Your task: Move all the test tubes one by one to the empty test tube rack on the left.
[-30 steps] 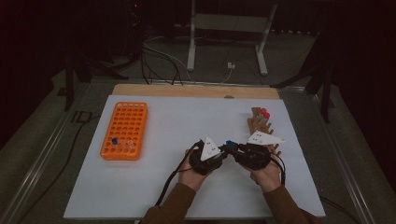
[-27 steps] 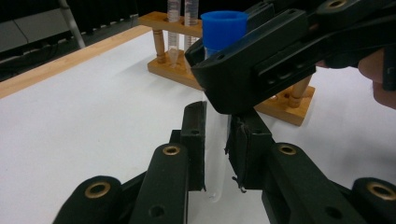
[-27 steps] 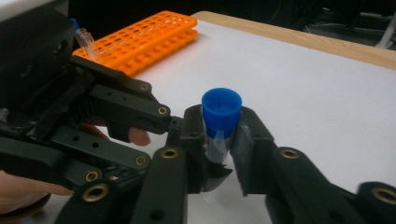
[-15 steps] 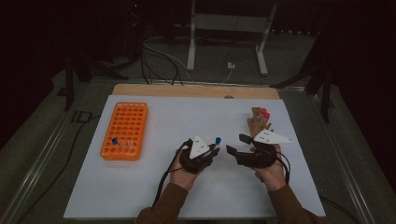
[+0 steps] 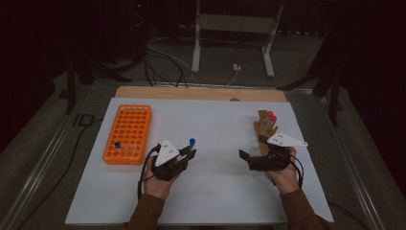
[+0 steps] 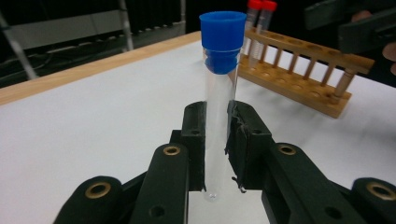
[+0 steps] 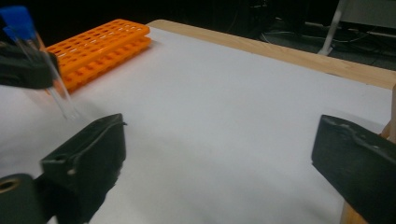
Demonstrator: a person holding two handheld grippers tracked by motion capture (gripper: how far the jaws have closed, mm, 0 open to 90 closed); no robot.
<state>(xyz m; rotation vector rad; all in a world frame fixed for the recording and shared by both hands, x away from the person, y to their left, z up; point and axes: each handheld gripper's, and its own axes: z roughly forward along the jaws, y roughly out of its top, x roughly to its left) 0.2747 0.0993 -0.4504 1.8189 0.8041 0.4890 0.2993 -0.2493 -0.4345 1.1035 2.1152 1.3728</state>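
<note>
My left gripper is shut on a clear test tube with a blue cap, left of the table's middle. In the left gripper view the tube stands upright between the pads. My right gripper stands open and empty to the right; its jaws have just been opening, wide apart in the right gripper view. That view has the tube at far left in the left gripper. An orange rack lies at the left, a wooden rack at the right.
The orange rack holds one blue-capped tube near its front left corner. Two red-capped tubes stand at the wooden rack's far end. A white sheet covers the table, with a wooden strip along the far edge.
The two grippers were together at the tube; the right gripper's jaws opened and let it go. The left gripper carried the tube away to the left.
</note>
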